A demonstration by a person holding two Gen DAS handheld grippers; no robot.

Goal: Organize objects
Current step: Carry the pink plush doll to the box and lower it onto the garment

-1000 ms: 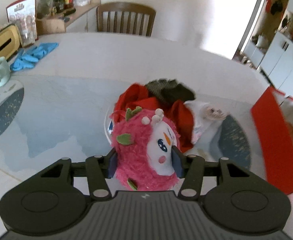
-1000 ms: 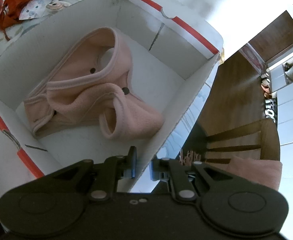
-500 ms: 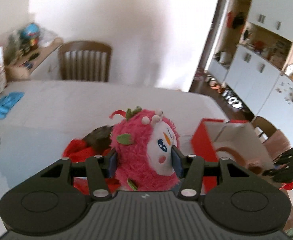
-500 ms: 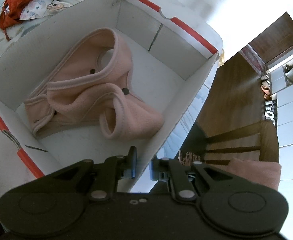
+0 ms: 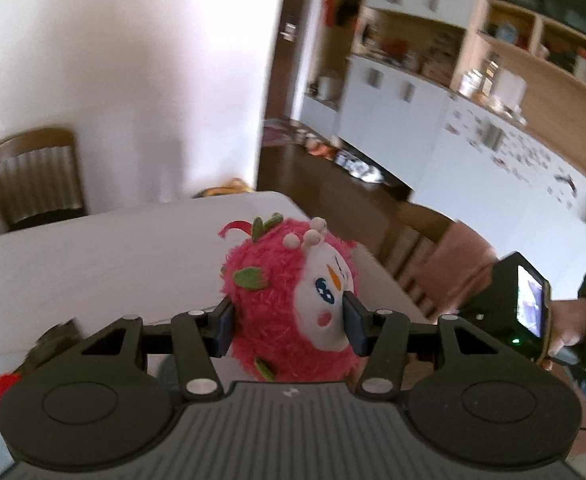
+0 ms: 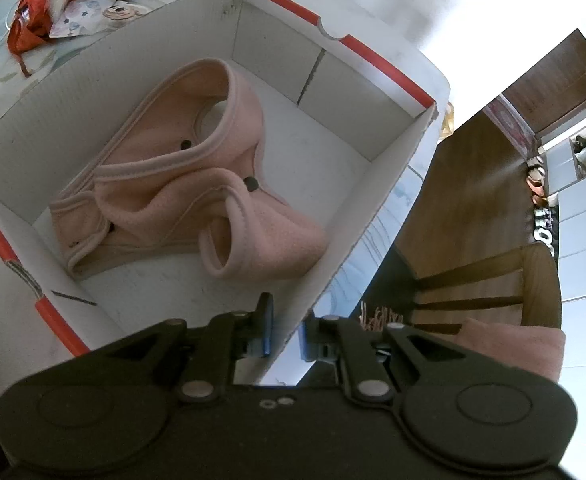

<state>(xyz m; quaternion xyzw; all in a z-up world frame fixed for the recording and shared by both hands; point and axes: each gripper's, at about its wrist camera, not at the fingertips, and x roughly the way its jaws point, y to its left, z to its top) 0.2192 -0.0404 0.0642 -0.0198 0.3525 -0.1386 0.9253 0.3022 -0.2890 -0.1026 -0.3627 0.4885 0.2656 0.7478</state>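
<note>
The left gripper point(image 5: 289, 322) clamps a pink plush toy point(image 5: 289, 300) above the tabletop point(image 5: 93, 256). At three o'clock, a hand point(image 5: 569, 326) holds another black device point(image 5: 509, 304). A wooden chair point(image 5: 33, 180) stands at ten o'clock.

We cannot see the plush toy point(image 5: 289, 304) whole: its underside is hidden behind the left gripper point(image 5: 289, 322), and the shelves point(image 5: 533, 52) and cabinets point(image 5: 393, 108) behind it are too blurred for us to name their contents. In the right wrist view the gripper body covers the box's point(image 6: 333, 52) near corner, the pink garment point(image 6: 181, 204) hides part of its floor, and the red cloth point(image 6: 29, 20) pile is too small to sort out.
</note>
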